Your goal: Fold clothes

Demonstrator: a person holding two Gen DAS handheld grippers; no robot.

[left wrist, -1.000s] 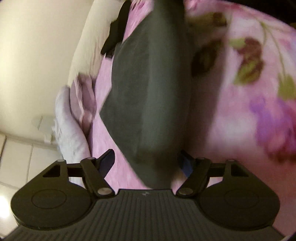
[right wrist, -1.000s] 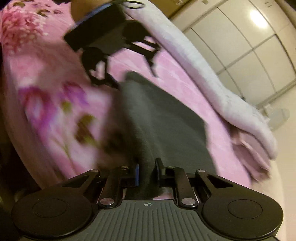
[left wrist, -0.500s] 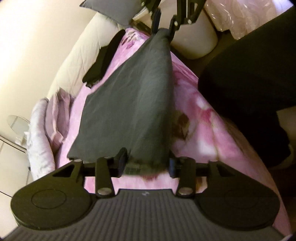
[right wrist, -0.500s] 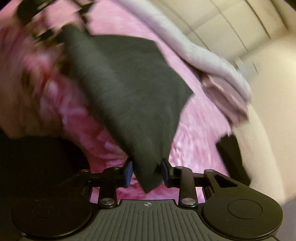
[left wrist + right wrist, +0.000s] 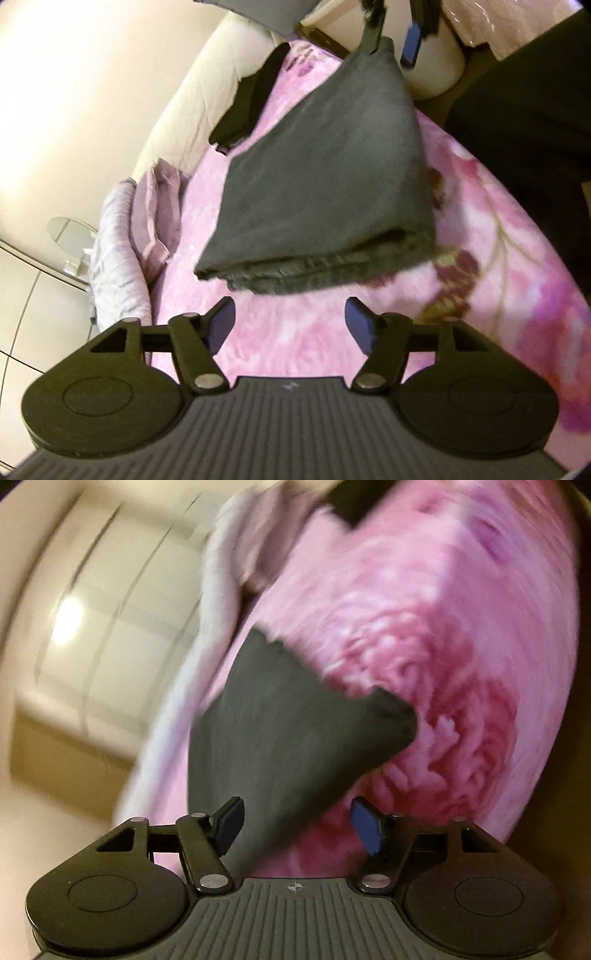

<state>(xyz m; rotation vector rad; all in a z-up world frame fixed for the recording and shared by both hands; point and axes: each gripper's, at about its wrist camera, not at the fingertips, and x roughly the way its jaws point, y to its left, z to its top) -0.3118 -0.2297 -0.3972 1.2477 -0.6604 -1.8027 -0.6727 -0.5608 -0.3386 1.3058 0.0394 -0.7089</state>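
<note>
While the folded dark grey garment (image 5: 325,192) is lying on the pink floral bed cover (image 5: 498,280), the left gripper (image 5: 290,325) is hovering just short of its near edge, jaws spread, and the right gripper (image 5: 297,821) is standing with jaws spread around its far corner.

folded dark grey garment (image 5: 325,177) on pink floral blanket (image 5: 480,229), just beyond spread, empty left tongs (image 5: 290,325)
</note>
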